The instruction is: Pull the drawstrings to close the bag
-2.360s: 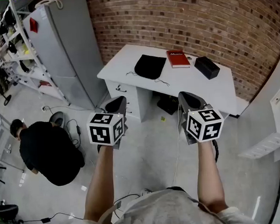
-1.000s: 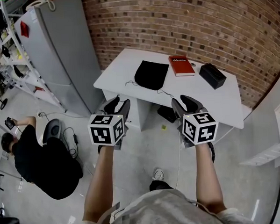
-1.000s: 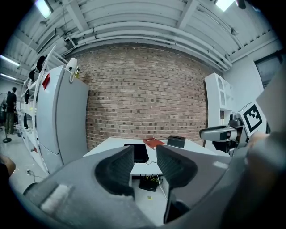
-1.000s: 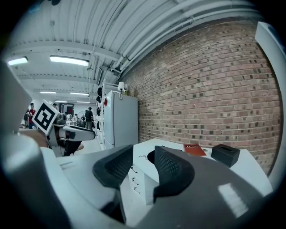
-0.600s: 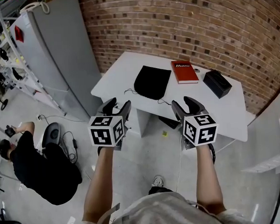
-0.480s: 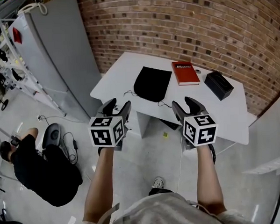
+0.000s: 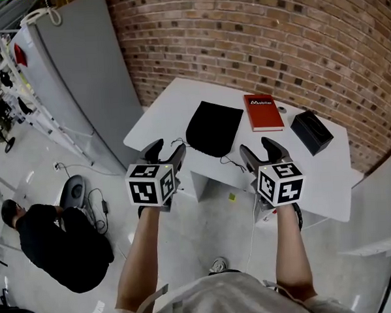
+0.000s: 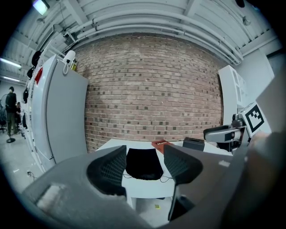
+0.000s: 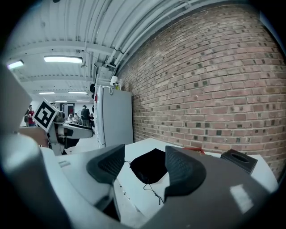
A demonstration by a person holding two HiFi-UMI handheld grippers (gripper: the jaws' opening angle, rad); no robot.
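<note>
The flat black fabric bag (image 7: 213,127) lay on the white table (image 7: 163,108), ahead of both grippers, with its thin drawstrings (image 7: 230,161) trailing from the near edge. The left gripper (image 7: 164,148) and right gripper (image 7: 258,147) hovered near the table's front edge, clear of the bag. Both sets of jaws had just been opening and stood wide, with nothing between them. Beyond the right gripper lay a red book (image 7: 263,112) and a black box (image 7: 310,132).

One bag (image 7: 213,127), one book (image 7: 263,112), one box (image 7: 312,131)
</note>
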